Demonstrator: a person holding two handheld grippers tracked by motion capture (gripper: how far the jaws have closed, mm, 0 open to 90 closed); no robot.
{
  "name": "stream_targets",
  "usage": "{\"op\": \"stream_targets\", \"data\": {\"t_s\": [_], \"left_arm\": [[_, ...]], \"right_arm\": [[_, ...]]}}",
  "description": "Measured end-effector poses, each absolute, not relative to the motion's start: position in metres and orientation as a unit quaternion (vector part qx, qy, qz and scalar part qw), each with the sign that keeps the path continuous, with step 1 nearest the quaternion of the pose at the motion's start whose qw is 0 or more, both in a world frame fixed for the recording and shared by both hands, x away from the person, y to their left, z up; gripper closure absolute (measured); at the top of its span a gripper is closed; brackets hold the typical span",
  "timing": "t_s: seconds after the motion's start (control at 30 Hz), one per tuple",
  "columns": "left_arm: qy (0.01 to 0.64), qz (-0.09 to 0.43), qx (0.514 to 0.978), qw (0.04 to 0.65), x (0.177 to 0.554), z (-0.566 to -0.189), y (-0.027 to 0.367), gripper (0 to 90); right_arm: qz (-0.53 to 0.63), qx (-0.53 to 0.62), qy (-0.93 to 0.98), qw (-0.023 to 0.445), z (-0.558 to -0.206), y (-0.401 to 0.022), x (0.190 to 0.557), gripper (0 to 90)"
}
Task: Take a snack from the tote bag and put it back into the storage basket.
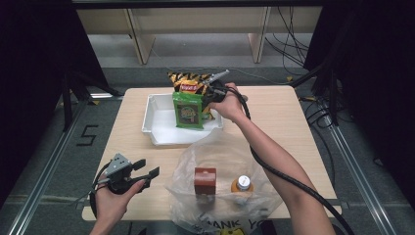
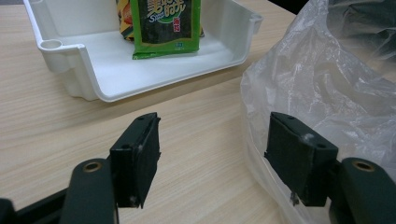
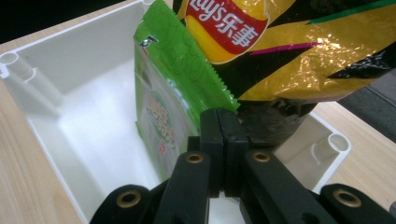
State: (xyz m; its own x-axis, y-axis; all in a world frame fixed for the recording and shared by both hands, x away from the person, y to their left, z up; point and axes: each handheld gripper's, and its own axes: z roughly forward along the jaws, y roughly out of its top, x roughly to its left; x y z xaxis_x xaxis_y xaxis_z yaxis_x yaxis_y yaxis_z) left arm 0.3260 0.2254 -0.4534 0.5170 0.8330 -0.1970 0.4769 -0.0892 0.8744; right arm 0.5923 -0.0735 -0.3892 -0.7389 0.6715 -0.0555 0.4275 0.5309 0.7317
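Observation:
A green snack packet (image 1: pixel 187 110) stands upright in the white tray (image 1: pixel 156 129) at the back of the table, in front of a yellow chips bag (image 1: pixel 188 83). My right gripper (image 1: pixel 208 98) is at the packet's right edge. In the right gripper view its jaws (image 3: pixel 223 116) are pressed together on the side seam of the green packet (image 3: pixel 163 93), with the chips bag (image 3: pixel 299 51) just behind. My left gripper (image 1: pixel 149 167) rests open near the front left of the table; its jaws (image 2: pixel 212 130) hold nothing and face the tray (image 2: pixel 93 70) and green packet (image 2: pixel 166 28).
A clear plastic bag (image 1: pixel 225 161) lies spread at the table's front, with a brown box (image 1: pixel 204 180) and an orange-capped bottle (image 1: pixel 242 185) on it. The bag (image 2: pixel 317 84) is just beside the left gripper's right jaw. Bare wood lies between the left gripper and the tray.

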Motion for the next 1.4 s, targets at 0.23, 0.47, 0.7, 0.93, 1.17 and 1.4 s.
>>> {"op": "stream_targets", "data": {"t_s": [0.23, 0.47, 0.7, 0.93, 1.17, 1.4], "left_arm": [[0.456, 0.180, 0.716, 0.497, 0.326, -0.453, 0.226, 34.2], [0.461, 0.180, 0.714, 0.495, 0.325, -0.453, 0.225, 34.2], [0.463, 0.182, 0.712, 0.496, 0.327, -0.455, 0.227, 34.2], [0.464, 0.185, 0.710, 0.496, 0.326, -0.455, 0.227, 34.2], [0.465, 0.188, 0.711, 0.493, 0.325, -0.454, 0.227, 34.1], [0.468, 0.189, 0.706, 0.496, 0.324, -0.452, 0.226, 33.9]], "right_arm": [[0.383, 0.311, 0.852, 0.173, -0.384, -0.077, 0.588, 84.4], [0.397, 0.310, 0.848, 0.165, -0.370, -0.085, 0.571, 75.4], [0.417, 0.305, 0.841, 0.160, -0.358, -0.098, 0.551, 67.5], [0.441, 0.308, 0.832, 0.137, -0.346, -0.115, 0.526, 60.6], [0.457, 0.300, 0.827, 0.131, -0.338, -0.134, 0.495, 58.5], [0.472, 0.286, 0.822, 0.138, -0.331, -0.152, 0.463, 57.7]]}}
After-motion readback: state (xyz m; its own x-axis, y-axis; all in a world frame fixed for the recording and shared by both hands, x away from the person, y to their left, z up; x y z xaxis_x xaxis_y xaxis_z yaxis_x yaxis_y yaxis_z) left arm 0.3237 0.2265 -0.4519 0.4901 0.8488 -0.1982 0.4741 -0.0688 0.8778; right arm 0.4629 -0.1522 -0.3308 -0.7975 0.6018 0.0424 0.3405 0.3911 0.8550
